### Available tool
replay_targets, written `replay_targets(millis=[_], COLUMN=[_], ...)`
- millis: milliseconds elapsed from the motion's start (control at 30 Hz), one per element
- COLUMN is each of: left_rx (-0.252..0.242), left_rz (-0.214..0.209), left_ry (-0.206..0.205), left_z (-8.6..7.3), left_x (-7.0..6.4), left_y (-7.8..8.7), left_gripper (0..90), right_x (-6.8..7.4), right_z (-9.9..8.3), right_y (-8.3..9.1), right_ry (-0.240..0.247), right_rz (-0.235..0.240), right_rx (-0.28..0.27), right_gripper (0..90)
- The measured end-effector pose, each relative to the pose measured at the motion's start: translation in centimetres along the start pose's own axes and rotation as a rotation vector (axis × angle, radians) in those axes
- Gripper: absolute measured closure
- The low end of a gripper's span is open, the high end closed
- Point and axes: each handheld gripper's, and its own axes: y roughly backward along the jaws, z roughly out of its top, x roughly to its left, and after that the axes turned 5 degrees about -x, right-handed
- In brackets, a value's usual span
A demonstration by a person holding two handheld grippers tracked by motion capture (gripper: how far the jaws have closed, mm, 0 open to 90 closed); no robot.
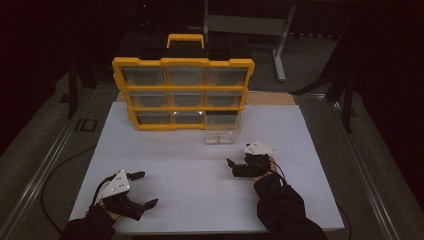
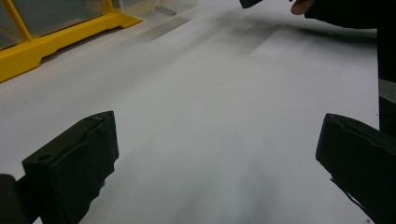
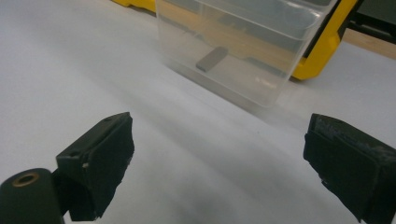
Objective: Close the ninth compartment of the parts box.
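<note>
A yellow organizer (image 1: pixel 183 89) with clear drawers stands at the back of the white board (image 1: pixel 200 170). Its bottom right slot is empty. A clear drawer (image 1: pixel 222 135) sits on the board just in front of that slot. In the right gripper view this drawer (image 3: pixel 243 51) holds a small flat grey piece (image 3: pixel 212 58). My right gripper (image 1: pixel 233 168) is open and empty a short way in front of the drawer, its jaws (image 3: pixel 219 163) pointing at it. My left gripper (image 1: pixel 144 189) rests open and empty near the front left corner, seen up close (image 2: pixel 215 158) over bare board.
The organizer's yellow base (image 2: pixel 56 39) lies far ahead of the left gripper. A grey metal stand (image 1: pixel 280 40) is behind the table. A cable (image 1: pixel 55 175) loops off the board's left side. A wooden strip (image 1: pixel 270 97) borders the board's back edge.
</note>
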Motion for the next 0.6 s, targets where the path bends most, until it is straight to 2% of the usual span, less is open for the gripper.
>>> replay_targets(millis=[333,600], left_rx=[-0.004,-0.004], left_rz=[-0.001,0.000], left_ry=[-0.003,-0.005], left_z=[0.0,0.1], left_x=[0.0,0.0], left_y=[0.1,0.1], left_gripper=[0.0,0.0], right_x=[0.3,0.7], right_z=[0.2,0.6], right_y=[-1.1,-2.2], right_ry=[-0.018,-0.029], right_rz=[-0.023,-0.050], right_rx=[0.027,0.049], right_gripper=[8.3,18.5])
